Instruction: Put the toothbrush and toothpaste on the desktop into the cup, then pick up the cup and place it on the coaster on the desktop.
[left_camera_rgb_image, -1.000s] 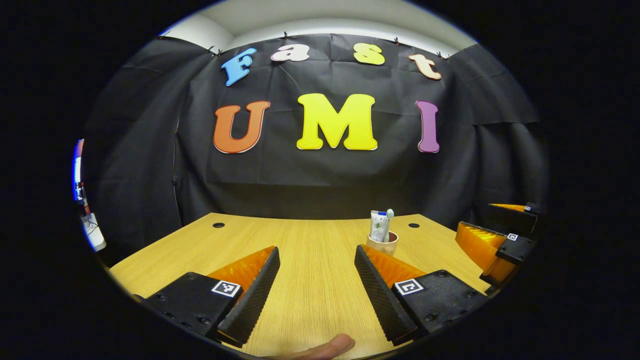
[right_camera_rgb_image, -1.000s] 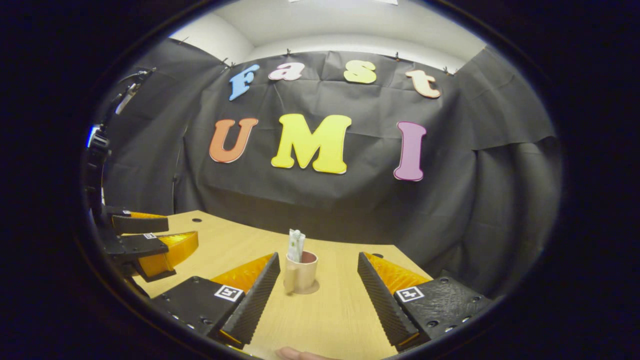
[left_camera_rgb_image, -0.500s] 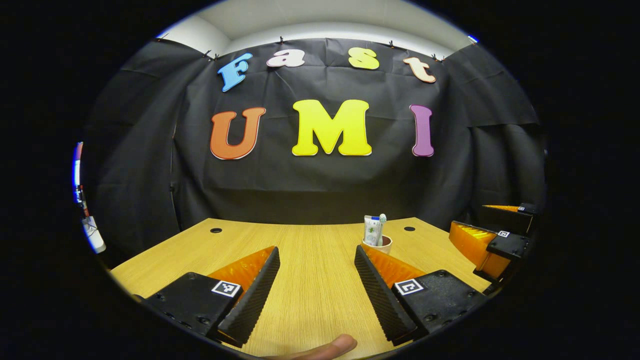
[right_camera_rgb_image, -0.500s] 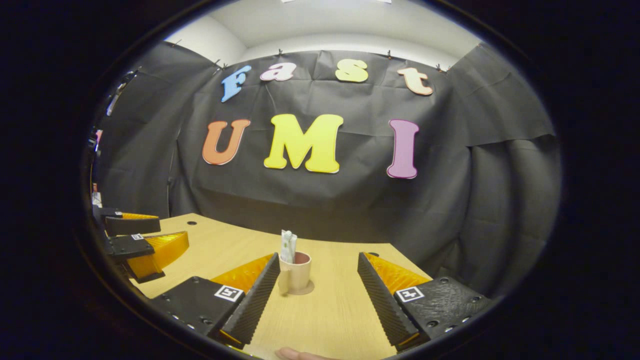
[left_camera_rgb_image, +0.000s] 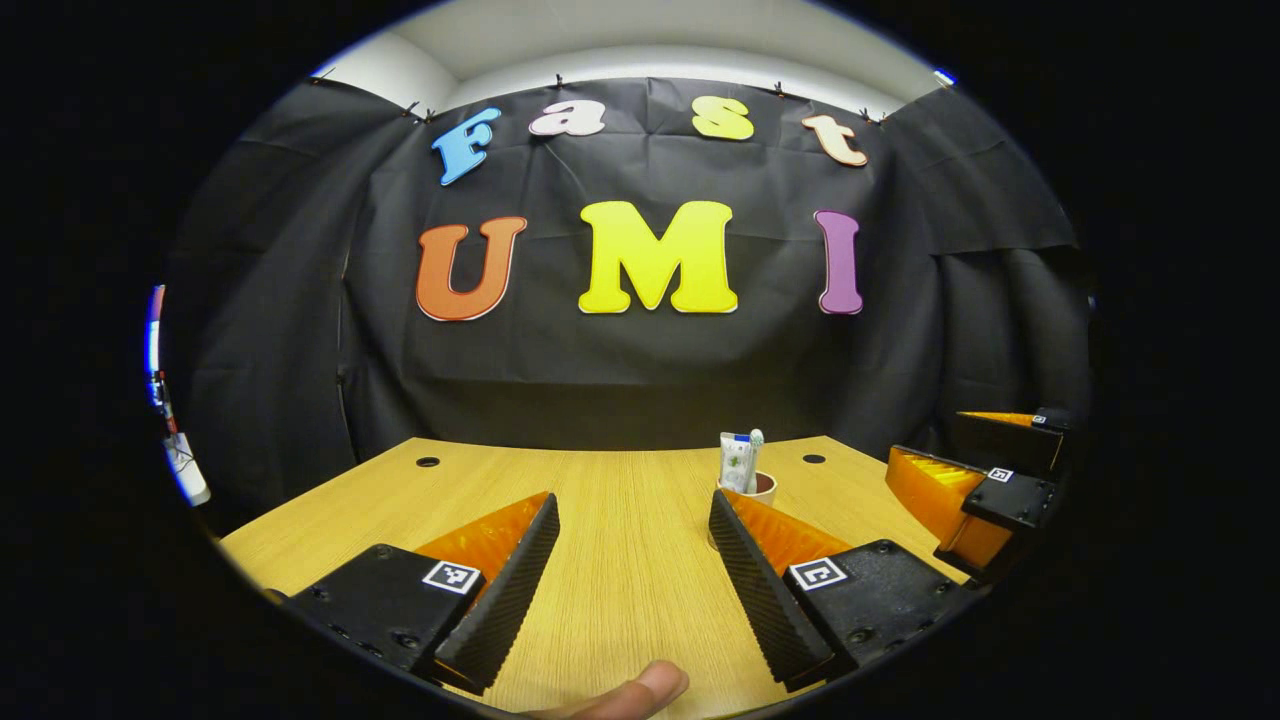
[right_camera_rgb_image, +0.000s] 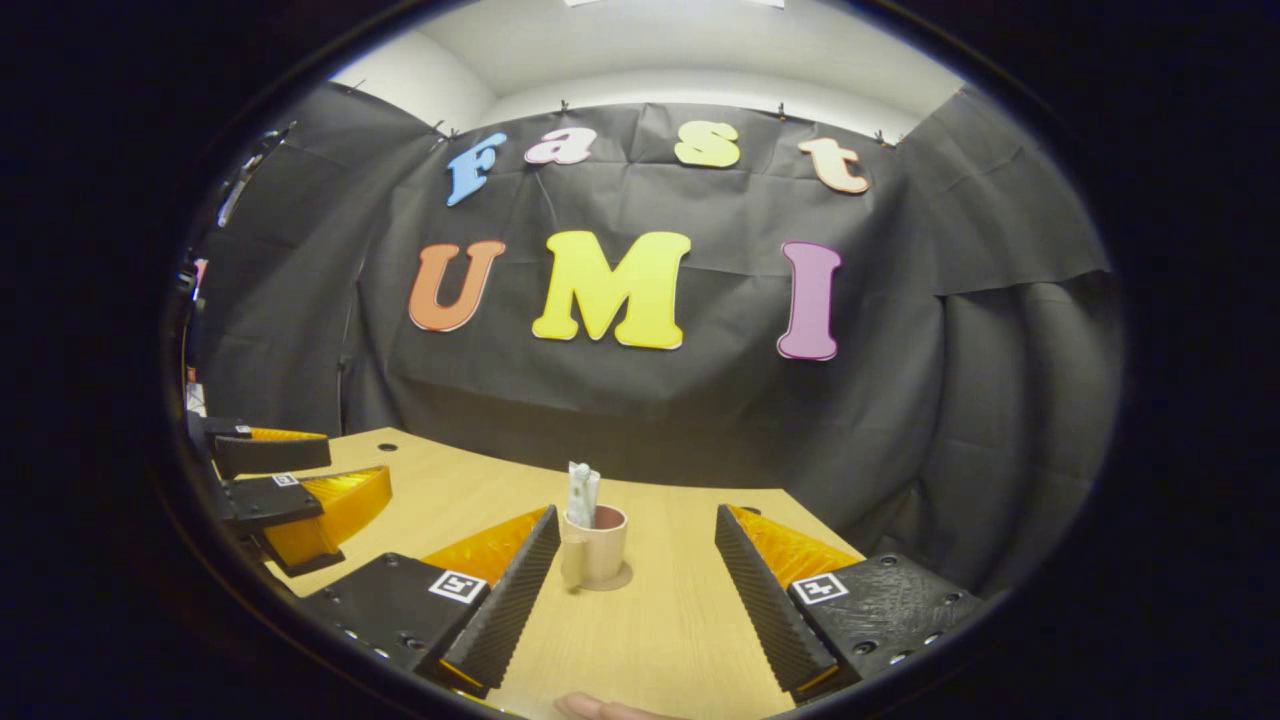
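Note:
A beige cup (right_camera_rgb_image: 597, 548) stands upright on a round coaster (right_camera_rgb_image: 618, 579) on the wooden desk (right_camera_rgb_image: 660, 630). A white toothpaste tube (right_camera_rgb_image: 581, 494) sticks up out of it. In the left gripper view the cup (left_camera_rgb_image: 758, 487) is partly hidden behind one finger, with the toothpaste (left_camera_rgb_image: 735, 462) and the toothbrush head (left_camera_rgb_image: 756, 437) above its rim. My right gripper (right_camera_rgb_image: 636, 512) is open, a little short of the cup, which sits nearer its left finger. My left gripper (left_camera_rgb_image: 633, 497) is open over bare desk, with the cup off to its right. Neither touches the cup.
The right gripper (left_camera_rgb_image: 925, 437) shows open at the right of the left gripper view, and the left gripper (right_camera_rgb_image: 358, 463) at the left of the right gripper view. Two cable holes (left_camera_rgb_image: 428, 462) (left_camera_rgb_image: 813, 459) lie near the desk's far edge. A thumb tip (left_camera_rgb_image: 630, 695) shows at the bottom.
Both grippers have drawn back a little from the cup, which now looks smaller and farther off. The cup stays put on the coaster. Both grippers remain open.

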